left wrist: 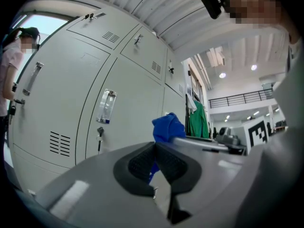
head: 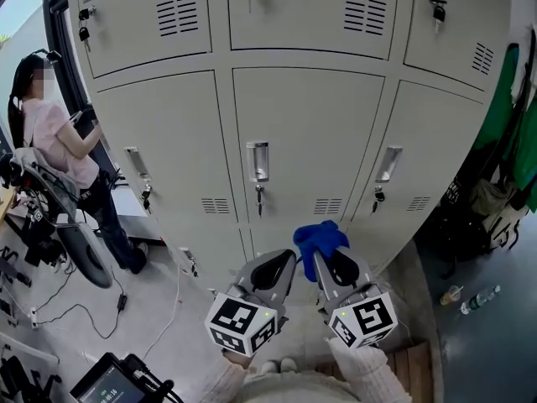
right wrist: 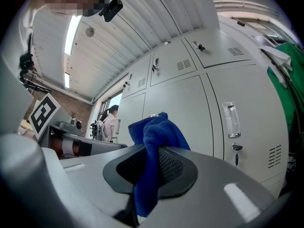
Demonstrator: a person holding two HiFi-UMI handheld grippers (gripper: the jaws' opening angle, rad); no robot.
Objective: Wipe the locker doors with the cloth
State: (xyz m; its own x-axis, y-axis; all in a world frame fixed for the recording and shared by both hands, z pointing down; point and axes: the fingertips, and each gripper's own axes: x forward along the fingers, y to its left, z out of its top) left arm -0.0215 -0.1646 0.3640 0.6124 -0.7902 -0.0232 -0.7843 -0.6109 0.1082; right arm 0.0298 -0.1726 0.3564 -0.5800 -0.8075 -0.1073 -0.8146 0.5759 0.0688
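Pale grey floor (head: 159, 309) is carrying the lockers (head: 306, 141) along its far edge. A person (head: 59, 141) is standing on it at far left, beside a black wheeled rig (head: 80, 254). Black cables (head: 59, 309) are trailing across it, a black adapter (head: 122, 302) lying among them. At right the floor is turning darker; a clear bottle (head: 480, 299) is lying there on its side, a cup (head: 451, 294) sitting just beside it, bags (head: 491, 204) slumping near the locker end

Bright, even light on the pale grey metal locker doors (head: 306, 133); fisheye-bent edges, dark corners, blurred near foreground.
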